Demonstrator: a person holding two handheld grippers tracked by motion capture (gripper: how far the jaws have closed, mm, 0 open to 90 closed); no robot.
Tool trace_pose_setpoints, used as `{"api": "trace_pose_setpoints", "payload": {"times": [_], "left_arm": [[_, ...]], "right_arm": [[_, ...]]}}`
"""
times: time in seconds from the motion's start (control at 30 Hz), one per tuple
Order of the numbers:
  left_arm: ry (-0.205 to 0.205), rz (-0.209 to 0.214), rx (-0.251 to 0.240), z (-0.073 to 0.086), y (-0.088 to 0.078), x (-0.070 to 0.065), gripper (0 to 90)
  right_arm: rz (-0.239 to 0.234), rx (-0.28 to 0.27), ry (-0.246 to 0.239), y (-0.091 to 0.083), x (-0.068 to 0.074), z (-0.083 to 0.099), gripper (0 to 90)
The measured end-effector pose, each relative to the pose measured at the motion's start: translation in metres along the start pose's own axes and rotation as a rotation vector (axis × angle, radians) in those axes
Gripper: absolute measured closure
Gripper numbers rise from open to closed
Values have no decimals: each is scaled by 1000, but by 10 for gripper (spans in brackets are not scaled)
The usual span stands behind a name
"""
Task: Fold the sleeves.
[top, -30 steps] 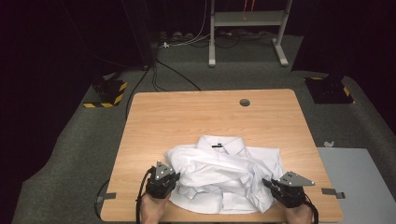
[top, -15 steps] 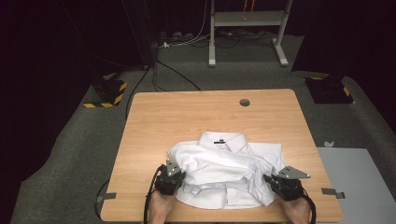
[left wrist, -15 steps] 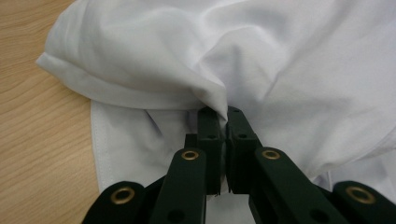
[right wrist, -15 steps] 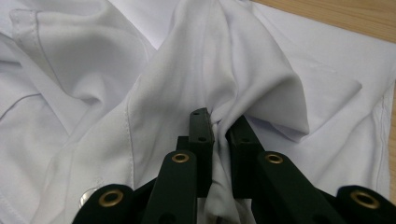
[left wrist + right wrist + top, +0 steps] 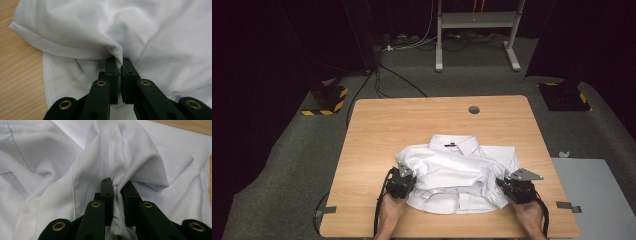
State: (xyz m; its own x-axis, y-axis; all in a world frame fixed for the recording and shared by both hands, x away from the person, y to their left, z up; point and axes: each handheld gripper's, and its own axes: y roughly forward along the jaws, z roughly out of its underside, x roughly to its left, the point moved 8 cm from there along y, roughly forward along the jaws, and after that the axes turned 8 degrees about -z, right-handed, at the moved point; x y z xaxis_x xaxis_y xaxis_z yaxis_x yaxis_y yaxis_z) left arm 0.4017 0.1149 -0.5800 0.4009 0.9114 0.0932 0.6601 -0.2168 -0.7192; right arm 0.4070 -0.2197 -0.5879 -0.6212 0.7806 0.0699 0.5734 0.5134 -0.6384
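A white dress shirt (image 5: 457,172) lies partly folded on the wooden table (image 5: 412,125), collar toward the far side. My left gripper (image 5: 401,183) is at the shirt's left edge, shut on a pinched fold of the white cloth (image 5: 113,50). At the shirt's right edge my right gripper (image 5: 517,189) is shut on a bunched ridge of the fabric (image 5: 117,157). Both grippers are low, near the table's front edge, with a hand behind each.
A round cable hole (image 5: 473,109) sits near the table's far edge. A grey panel (image 5: 592,200) lies right of the table. Cables (image 5: 397,80) and a metal stand (image 5: 474,30) are on the floor beyond. Yellow-black striped blocks (image 5: 329,97) flank the table.
Both grippers have moved inward and a little down with the cloth in them, the left one to the right. The shirt's lower part now lies flatter and more compact.
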Motion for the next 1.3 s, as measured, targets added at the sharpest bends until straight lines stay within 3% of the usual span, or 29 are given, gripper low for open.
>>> {"api": "trace_pose_setpoints", "payload": {"times": [0.3,0.43,0.57,0.67,0.8,0.93,1.0,1.13,1.3], "left_arm": [[18,21,7,-7,5,-7,854],[3,40,3,-7,4,-9,852],[10,30,-24,-9,0,-8,817],[-24,55,-64,-10,-5,-5,727],[-84,89,-108,-13,-15,0,529],[-137,110,-155,-21,-26,5,400],[-152,111,-169,-26,-31,7,348],[-182,123,-215,-39,-40,11,306],[-181,106,-229,-52,-46,19,275]], "right_arm": [[34,1,4,1,-15,-2,811],[38,3,7,0,-18,-3,806],[35,-8,22,-1,-19,-3,745],[40,-33,39,-5,-20,-5,625],[40,-69,57,-14,-21,-12,467],[19,-121,77,-24,-20,-22,357],[6,-147,79,-28,-17,-28,318],[-6,-188,36,-35,-3,-44,271],[-64,-230,-34,-35,28,-69,257]]}}
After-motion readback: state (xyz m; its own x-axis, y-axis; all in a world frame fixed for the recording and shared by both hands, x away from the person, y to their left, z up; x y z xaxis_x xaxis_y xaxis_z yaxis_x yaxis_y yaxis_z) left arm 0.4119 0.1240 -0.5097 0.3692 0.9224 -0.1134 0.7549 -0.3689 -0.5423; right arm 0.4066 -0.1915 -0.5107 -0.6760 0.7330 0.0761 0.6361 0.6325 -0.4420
